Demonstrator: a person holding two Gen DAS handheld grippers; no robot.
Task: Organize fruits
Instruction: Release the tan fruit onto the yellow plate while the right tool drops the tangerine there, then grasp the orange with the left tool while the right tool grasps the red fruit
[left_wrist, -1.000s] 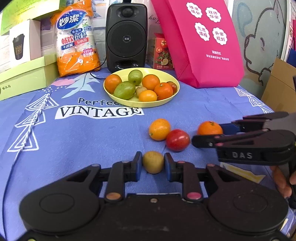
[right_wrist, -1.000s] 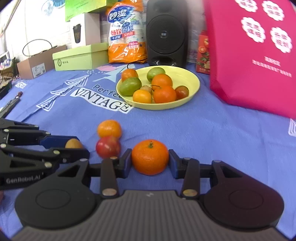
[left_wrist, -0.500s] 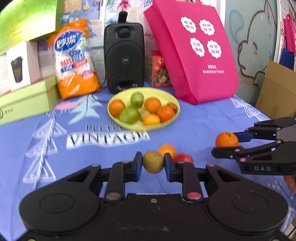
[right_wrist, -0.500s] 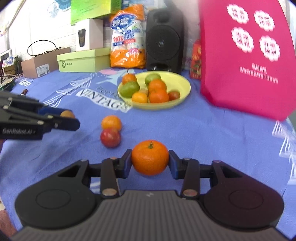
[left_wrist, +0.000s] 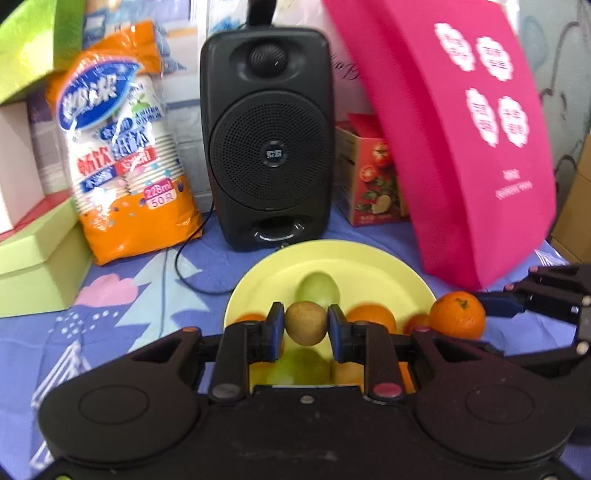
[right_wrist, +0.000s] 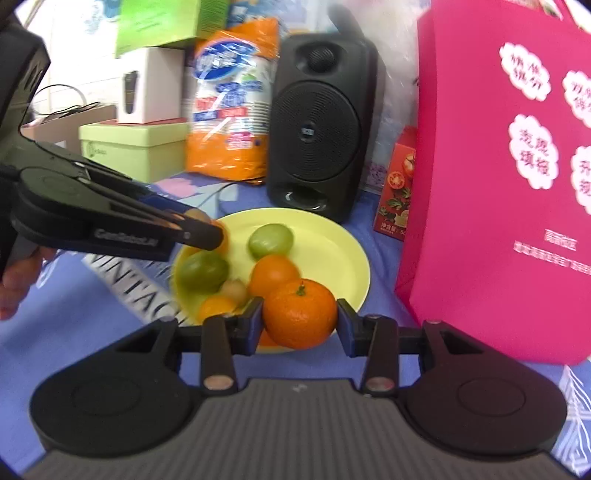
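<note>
Yellow plate (right_wrist: 354, 254), claws gripping kiwi (left_wrist: 306, 323), orange (right_wrist: 300, 314)

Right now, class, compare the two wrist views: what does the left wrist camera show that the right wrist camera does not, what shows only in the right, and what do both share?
Only the left wrist view shows the small round olive-brown fruit plainly, clamped in the left tongs.

Only the right wrist view shows a bare hand holding those tongs, and a white box with a black cup printed on it.

Both show the shallow yellow plate of fruit, the black speaker, the pink bag and the round orange mandarin gripped in the right tongs.
</note>
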